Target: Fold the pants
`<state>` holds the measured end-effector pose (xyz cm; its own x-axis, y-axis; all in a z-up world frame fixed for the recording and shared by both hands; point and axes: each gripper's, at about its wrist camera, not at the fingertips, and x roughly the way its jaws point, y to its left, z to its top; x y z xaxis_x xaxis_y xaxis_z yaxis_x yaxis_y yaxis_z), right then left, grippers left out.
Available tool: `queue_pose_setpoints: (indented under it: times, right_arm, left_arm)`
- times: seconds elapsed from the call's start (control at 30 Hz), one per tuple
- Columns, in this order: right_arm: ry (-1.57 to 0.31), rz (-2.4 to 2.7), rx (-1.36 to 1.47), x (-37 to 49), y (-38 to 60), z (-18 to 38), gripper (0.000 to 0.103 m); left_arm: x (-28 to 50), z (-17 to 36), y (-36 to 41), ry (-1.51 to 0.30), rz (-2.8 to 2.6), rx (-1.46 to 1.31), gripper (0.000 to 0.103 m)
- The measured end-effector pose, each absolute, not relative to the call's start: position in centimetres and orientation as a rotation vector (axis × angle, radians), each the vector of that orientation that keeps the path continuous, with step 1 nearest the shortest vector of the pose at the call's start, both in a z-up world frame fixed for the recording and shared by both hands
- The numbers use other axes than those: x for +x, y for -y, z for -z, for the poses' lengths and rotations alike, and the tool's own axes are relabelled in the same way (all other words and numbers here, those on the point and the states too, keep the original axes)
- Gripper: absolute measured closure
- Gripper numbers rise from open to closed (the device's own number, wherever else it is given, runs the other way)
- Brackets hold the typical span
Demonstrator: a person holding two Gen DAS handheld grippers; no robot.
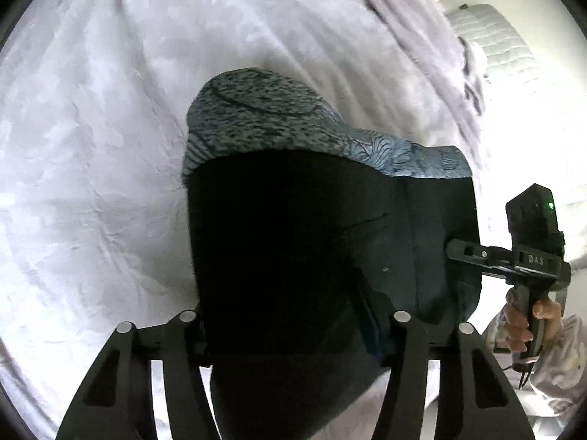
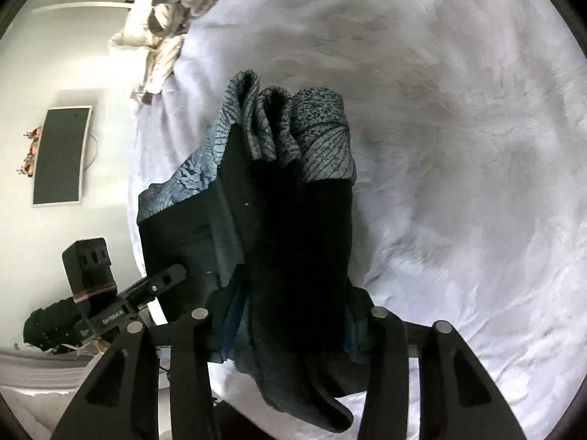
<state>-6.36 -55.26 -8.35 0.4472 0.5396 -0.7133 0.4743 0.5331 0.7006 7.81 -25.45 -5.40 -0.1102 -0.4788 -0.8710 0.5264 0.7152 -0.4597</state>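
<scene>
The pants [image 1: 293,249] are dark, with a blue-grey leaf-patterned lower part [image 1: 256,117]. They hang lifted above a pale lilac bedspread [image 1: 91,146]. My left gripper [image 1: 293,333] is shut on one top corner of the dark fabric. My right gripper [image 2: 290,330] is shut on the other corner; it also shows in the left wrist view [image 1: 455,249] at the pants' right edge. In the right wrist view the pants [image 2: 293,238] hang bunched in folds, patterned ends [image 2: 293,132] down. The left gripper [image 2: 176,275] shows there at the left edge of the cloth.
The bedspread [image 2: 458,146] fills most of both views. Striped pillows [image 2: 172,29] lie at the head of the bed. A dark screen [image 2: 60,154] hangs on the white wall. A white quilted surface [image 1: 488,40] lies beyond the bed's edge.
</scene>
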Motion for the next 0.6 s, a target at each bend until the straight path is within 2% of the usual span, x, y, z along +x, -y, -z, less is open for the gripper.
queue_pose_setpoints:
  times: [0.23,0.47,0.53,0.6]
  right_arm:
    - [-1.153,-0.120,1.117,-7.3,50.3,5.0,0.056]
    - [-1.178,-0.186,1.121,-6.4,42.2,5.4,0.056]
    - [-1.208,-0.174,1.104,-5.6,40.1,6.6,0.056]
    - [-1.258,-0.131,1.087,-4.8,38.8,8.0,0.052]
  left_arm:
    - [8.0,1.4,19.0,-1.413,0.810,0.028,0.044]
    - [7.5,1.4,10.7,-1.412,0.698,0.065,0.043]
    - [7.6,3.0,8.8,-1.400,0.603,0.119,0.032]
    - [7.9,5.0,7.7,-1.380,0.462,0.213,0.032]
